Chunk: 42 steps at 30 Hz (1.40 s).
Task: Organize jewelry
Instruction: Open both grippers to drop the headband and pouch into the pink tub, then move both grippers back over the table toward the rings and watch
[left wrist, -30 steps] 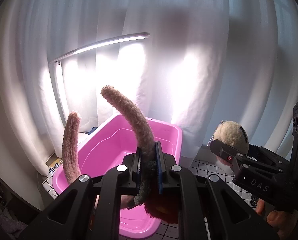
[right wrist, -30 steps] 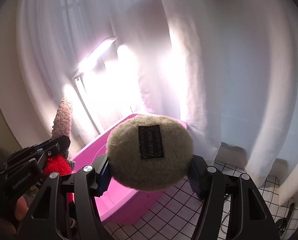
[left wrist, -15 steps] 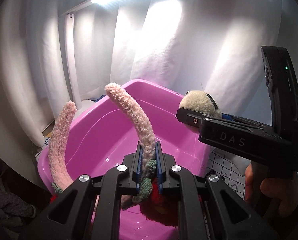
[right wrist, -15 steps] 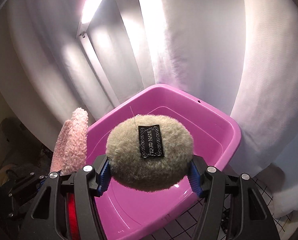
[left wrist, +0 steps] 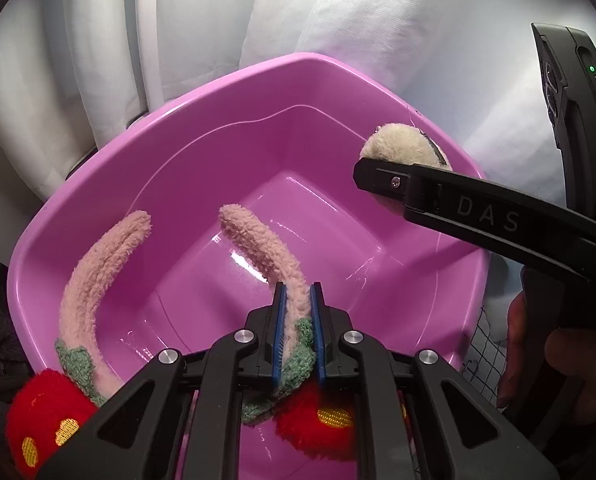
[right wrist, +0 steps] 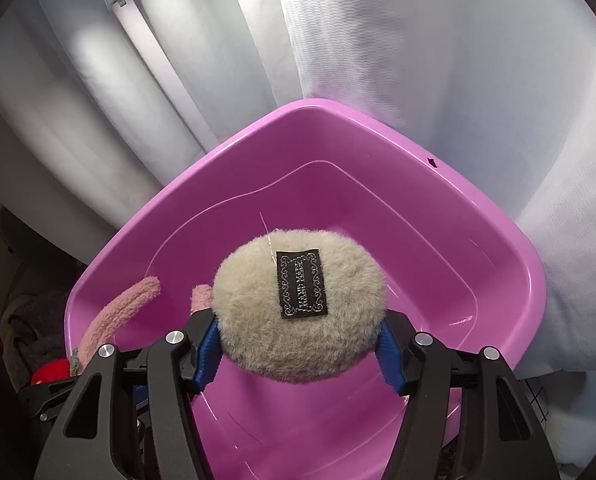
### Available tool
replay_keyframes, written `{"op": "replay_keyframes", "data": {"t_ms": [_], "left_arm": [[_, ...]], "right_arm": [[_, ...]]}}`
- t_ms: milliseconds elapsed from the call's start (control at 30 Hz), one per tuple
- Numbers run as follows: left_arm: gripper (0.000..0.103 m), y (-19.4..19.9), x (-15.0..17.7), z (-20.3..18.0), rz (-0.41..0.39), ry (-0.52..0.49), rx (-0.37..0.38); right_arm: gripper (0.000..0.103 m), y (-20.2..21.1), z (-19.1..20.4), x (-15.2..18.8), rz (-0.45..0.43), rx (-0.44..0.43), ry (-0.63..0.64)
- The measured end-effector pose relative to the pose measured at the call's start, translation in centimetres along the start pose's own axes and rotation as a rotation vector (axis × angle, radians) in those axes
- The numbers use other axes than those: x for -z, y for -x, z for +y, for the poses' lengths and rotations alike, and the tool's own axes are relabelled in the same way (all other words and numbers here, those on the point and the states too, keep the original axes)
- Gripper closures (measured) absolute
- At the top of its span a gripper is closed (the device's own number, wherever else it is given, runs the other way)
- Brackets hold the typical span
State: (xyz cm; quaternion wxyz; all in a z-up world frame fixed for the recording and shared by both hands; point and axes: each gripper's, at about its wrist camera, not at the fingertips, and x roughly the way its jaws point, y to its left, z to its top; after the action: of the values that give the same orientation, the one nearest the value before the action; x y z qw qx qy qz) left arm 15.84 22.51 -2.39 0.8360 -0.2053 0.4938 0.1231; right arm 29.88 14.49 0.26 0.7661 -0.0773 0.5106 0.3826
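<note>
The fuzzy pink headband [left wrist: 266,252] is pinched in the left gripper [left wrist: 296,320] over the pink tub [left wrist: 298,80]; the right gripper [right wrist: 298,344] squeezes a beige puff [right wrist: 298,320].

The right gripper [right wrist: 299,354] clamps a beige puff [right wrist: 298,308] over the pink tub [right wrist: 497,272], a pink headband [right wrist: 118,316] at its left edge.

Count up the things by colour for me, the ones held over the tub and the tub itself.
Pink: 2, the fuzzy headband and the plastic tub
Beige: 1, the fluffy pouch
Total: 3
</note>
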Motion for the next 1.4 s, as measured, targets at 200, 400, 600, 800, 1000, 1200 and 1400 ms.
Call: {"op": "replay_keyframes", "data": {"t_ms": [200,400,600,800,1000,1200,1400], "left_arm": [[0.037,0.1,0.1,1.0,-0.006,0.04,-0.046],[0.018,1.6,0.0,1.8,-0.054,0.068,-0.095],[0.017,2.0,0.4,2.8,-0.055,0.082,-0.102],[0.017,3.0,0.9,3.0,-0.059,0.071,-0.119],[0.017,3.5,1.3,3.0,-0.064,0.044,-0.139],[0.017,4.1,1.9,3.0,-0.066,0.015,-0.14],[0.017,4.6,2.2,3.0,-0.074,0.002,-0.136]], "right_arm": [[0.034,-1.8,-0.8,-0.8,0.065,0.038,-0.019],[0.029,-2.1,-0.9,-0.8,0.073,0.054,-0.042],[0.029,-1.5,-0.8,-1.0,0.059,0.068,-0.037],[0.029,-0.8,-0.3,-0.4,0.049,0.074,-0.039],[0.029,-0.3,-0.3,0.1,0.039,0.076,-0.041],[0.029,0.4,0.1,0.4,0.024,0.084,-0.049],[0.029,1.1,0.3,0.7,0.014,0.095,-0.055]]}}
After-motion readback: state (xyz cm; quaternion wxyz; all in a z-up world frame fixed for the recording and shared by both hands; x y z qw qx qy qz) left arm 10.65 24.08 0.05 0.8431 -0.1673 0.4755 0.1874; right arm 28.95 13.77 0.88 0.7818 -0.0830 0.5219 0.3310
